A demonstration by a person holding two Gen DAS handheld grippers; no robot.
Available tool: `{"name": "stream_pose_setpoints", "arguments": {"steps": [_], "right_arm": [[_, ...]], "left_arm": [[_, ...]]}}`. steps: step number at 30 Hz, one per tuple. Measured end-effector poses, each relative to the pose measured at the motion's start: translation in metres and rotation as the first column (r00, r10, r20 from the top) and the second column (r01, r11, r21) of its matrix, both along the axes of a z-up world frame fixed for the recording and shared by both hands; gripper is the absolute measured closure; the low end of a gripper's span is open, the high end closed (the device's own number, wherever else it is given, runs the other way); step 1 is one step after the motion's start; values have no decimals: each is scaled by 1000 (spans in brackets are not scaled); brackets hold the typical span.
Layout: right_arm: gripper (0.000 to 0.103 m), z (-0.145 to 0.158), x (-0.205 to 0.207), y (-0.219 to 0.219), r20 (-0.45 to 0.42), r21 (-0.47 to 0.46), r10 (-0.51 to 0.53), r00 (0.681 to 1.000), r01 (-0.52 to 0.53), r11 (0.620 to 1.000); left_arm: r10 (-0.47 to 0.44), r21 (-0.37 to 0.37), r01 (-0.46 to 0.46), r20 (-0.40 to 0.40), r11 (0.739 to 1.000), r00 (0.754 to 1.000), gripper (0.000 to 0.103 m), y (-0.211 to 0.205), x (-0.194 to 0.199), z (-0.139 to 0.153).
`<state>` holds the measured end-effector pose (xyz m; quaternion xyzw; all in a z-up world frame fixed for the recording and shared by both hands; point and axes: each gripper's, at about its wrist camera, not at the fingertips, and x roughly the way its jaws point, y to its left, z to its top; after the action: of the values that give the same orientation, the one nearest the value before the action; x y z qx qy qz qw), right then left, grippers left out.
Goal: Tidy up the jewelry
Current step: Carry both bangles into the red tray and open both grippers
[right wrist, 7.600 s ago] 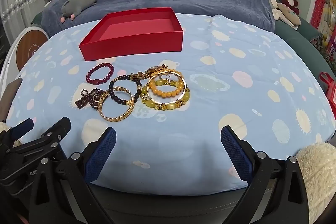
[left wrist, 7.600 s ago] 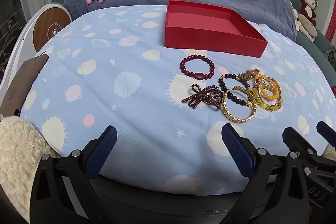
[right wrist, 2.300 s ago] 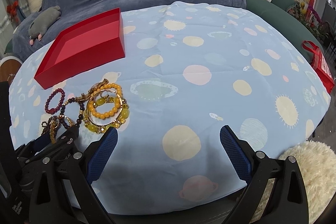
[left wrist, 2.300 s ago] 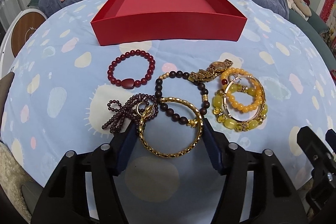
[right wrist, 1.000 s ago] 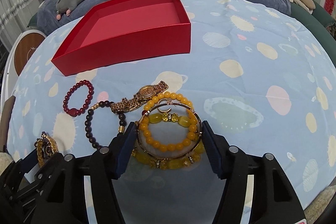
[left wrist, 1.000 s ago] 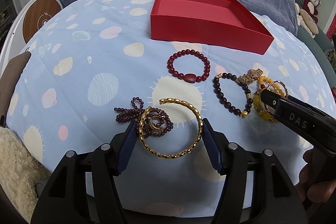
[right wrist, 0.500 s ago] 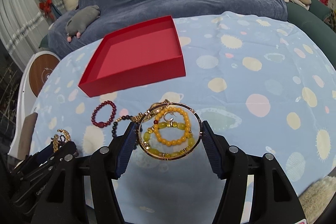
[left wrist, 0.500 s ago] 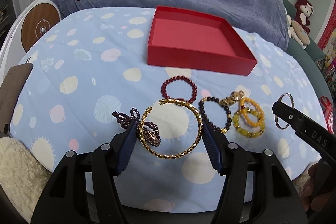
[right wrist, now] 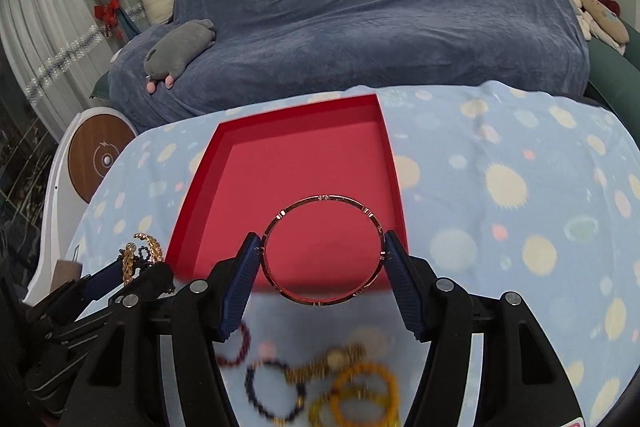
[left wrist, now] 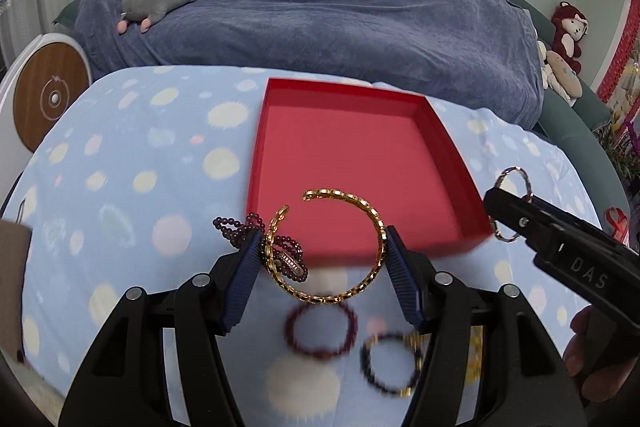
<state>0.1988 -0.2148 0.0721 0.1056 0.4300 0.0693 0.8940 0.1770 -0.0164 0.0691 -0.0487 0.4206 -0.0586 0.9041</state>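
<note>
The left claw pinches a gold chain bracelet, with a purple bead string caught on it, over the near edge of the red box. The right claw pinches a thin gold bangle over the same box. More bracelets lie on the table below.

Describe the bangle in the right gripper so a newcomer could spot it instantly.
Find the red box on the spotted blue cloth. Above its near edge, the right gripper clamps a thin rose-gold bangle. It is a closed, smooth ring, whereas the left gripper holds an open gold chain cuff.
</note>
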Motion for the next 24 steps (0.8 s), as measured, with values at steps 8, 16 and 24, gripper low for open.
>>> {"name": "stream_pose_setpoints", "arguments": {"steps": [8,16,24], "right_arm": [[43,-23,106,7,-53,-21,-3,999,2,1000],[43,-58,163,12,-115,-44,10,993,-16,999],[40,-72,176,14,-118,-63,36,992,-43,997]], "left_arm": [[-31,25,31,-9,999,999,45,-13,110,-10],[-40,31,41,-53,999,998,45,-18,169,-40],[-58,88,60,-21,994,998,36,-17,183,-48]]}}
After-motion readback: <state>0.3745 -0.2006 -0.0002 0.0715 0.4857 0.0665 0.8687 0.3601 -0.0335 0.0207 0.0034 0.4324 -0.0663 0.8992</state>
